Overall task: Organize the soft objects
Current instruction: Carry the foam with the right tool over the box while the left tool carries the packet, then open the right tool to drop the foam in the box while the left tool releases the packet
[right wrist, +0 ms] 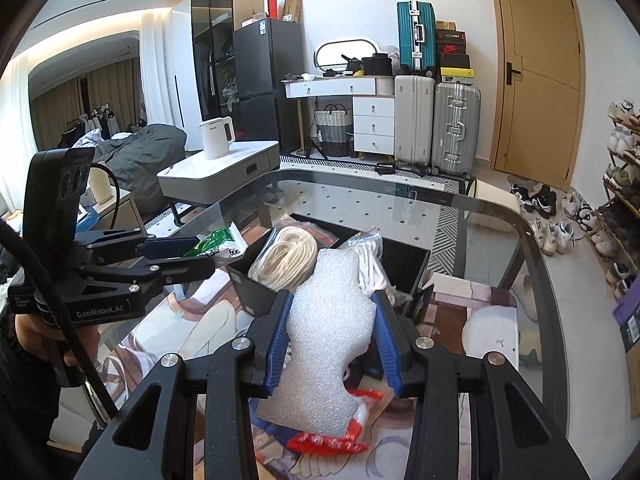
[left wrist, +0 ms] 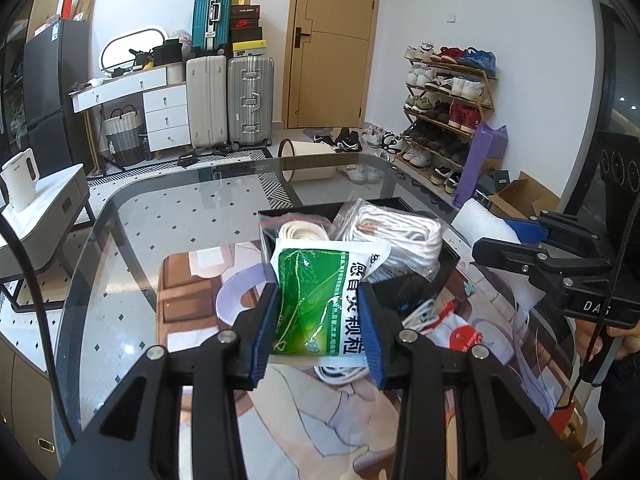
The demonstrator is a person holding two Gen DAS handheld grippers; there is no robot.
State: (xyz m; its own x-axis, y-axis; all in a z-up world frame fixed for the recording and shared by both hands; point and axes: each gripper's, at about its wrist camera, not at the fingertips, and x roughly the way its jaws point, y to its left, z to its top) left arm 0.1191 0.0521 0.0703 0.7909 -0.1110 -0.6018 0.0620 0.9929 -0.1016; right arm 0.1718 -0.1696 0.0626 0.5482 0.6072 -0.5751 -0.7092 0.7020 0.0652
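My left gripper [left wrist: 320,328] is shut on a green and white sachet [left wrist: 316,296], held above the printed mat; the same left gripper [right wrist: 200,256] and green sachet [right wrist: 218,242] show at the left in the right wrist view. My right gripper [right wrist: 334,336] is shut on a piece of white foam [right wrist: 328,328], and that right gripper [left wrist: 504,240] with the foam [left wrist: 484,226] enters the left wrist view from the right. Beyond both stands a black box [right wrist: 404,264] holding a bagged white rope coil [right wrist: 286,258] and a bagged bundle of white cord [left wrist: 396,236].
A red and white packet [right wrist: 332,440] and a white cable [left wrist: 340,372] lie on the printed mat [left wrist: 192,292] covering the glass table [left wrist: 180,208]. A white side table with a kettle [right wrist: 216,138] stands left. Suitcases, a shoe rack [left wrist: 448,112] and a tipped bin [left wrist: 308,160] lie beyond.
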